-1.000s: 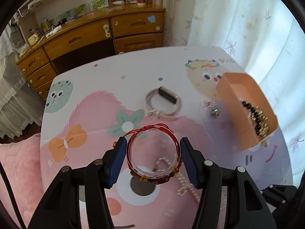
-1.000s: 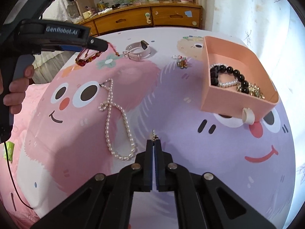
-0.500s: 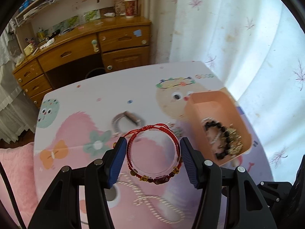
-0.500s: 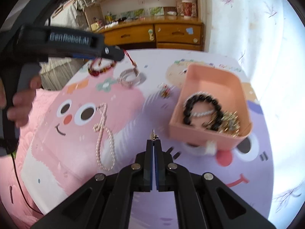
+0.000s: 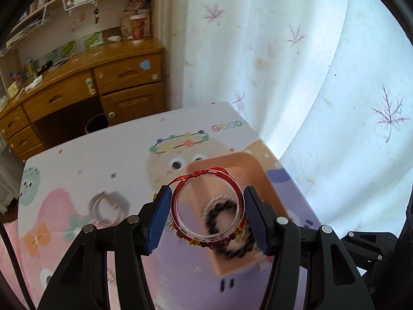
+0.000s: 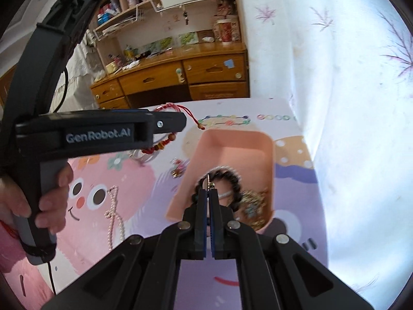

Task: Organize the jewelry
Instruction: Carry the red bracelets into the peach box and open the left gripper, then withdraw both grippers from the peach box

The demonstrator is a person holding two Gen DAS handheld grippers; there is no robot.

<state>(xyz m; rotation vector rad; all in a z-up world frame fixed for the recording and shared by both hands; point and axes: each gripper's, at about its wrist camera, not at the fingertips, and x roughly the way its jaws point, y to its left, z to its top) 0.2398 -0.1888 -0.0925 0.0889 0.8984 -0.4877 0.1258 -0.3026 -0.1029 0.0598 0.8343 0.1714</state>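
Observation:
My left gripper (image 5: 207,214) is shut on a red cord bracelet on a clear ring (image 5: 207,199) and holds it in the air above the near part of the orange box (image 5: 232,165). The left gripper (image 6: 165,124) with the red bracelet (image 6: 160,143) also shows in the right wrist view, left of the orange box (image 6: 237,152). My right gripper (image 6: 208,193) is shut on a small gold piece (image 6: 208,180), above the box. In the box lie a black bead bracelet (image 6: 233,178), a pearl strand and gold jewelry (image 6: 254,201).
On the cartoon mat (image 6: 124,180) lie a long pearl necklace (image 6: 113,211), a small multicoloured piece (image 6: 177,168) and a pale watch band (image 5: 105,204). A wooden desk (image 5: 85,82) stands behind the table. A white curtain (image 5: 296,77) hangs at the right.
Both grippers have risen and moved right toward the orange box. The red bracelet now hangs over the box. The right gripper now sits over the box's black beads.

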